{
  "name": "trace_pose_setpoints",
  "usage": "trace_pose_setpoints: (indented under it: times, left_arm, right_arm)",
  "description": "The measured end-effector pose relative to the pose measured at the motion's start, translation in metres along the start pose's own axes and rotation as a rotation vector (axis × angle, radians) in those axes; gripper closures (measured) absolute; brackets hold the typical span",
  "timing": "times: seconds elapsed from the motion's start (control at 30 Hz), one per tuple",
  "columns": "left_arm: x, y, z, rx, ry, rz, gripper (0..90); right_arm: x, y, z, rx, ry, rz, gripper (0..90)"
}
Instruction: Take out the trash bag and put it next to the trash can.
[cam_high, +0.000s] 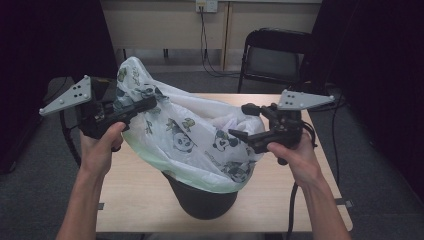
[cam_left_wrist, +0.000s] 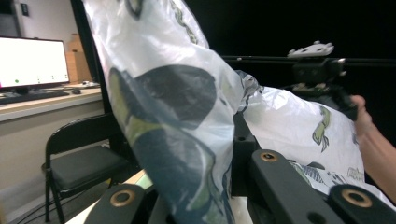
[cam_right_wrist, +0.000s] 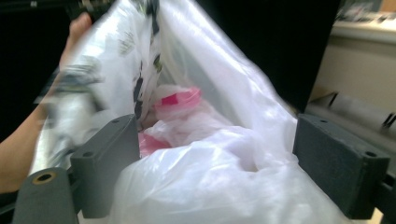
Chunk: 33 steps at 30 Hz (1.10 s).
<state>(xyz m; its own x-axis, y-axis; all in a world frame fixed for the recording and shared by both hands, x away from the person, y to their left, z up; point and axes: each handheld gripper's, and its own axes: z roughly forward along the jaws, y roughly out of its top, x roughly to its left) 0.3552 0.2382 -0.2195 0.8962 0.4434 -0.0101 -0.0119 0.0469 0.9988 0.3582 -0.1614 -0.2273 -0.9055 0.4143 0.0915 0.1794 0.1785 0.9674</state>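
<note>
White thin-plastic panda-print bag (cam_high: 195, 137) seated in dark round bin (cam_high: 202, 200) at table's 6 o'clock edge. Left gripper (cam_high: 147, 105) clamped on bag rim, 10 o'clock. Right gripper (cam_high: 245, 122) jaws apart around rim, 3 o'clock. Risks judged: film torn if pulled hard; bin tipped off edge; pink contents (cam_right_wrist: 175, 100) spilled.

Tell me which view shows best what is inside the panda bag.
The right gripper view: it looks into the open panda bag at pink and white crumpled waste. The high view shows the bag's outside over a dark bin; the left gripper view shows only its printed outer film.
</note>
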Motion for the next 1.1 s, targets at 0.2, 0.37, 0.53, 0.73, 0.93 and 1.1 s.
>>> trace_pose_setpoints:
  times: [0.2, 0.37, 0.53, 0.73, 0.93, 1.1]
  left_arm:
    - [-0.012, 0.004, 0.006, 0.000, -0.032, 0.022, 86.6]
    - [-0.020, 0.005, 0.015, 0.019, -0.080, 0.034, 84.8]
    - [-0.033, 0.007, 0.034, 0.054, -0.140, 0.054, 77.3]
    - [-0.048, 0.008, 0.051, 0.091, -0.145, 0.087, 41.1]
    - [-0.057, 0.010, 0.066, 0.118, -0.131, 0.114, 26.2]
    - [-0.055, 0.003, 0.072, 0.099, -0.142, 0.111, 30.0]
  right_arm:
    - [0.004, -0.001, 0.027, 0.101, 0.071, -0.043, 57.0]
    - [0.006, 0.007, 0.031, 0.060, 0.111, -0.030, 86.1]
    - [0.020, 0.033, 0.032, -0.021, 0.173, -0.037, 89.2]
    - [0.033, 0.056, 0.036, -0.079, 0.202, -0.071, 89.4]
    - [0.044, 0.070, 0.048, -0.092, 0.254, -0.085, 89.6]
    - [0.048, 0.070, 0.052, -0.102, 0.268, -0.089, 89.6]
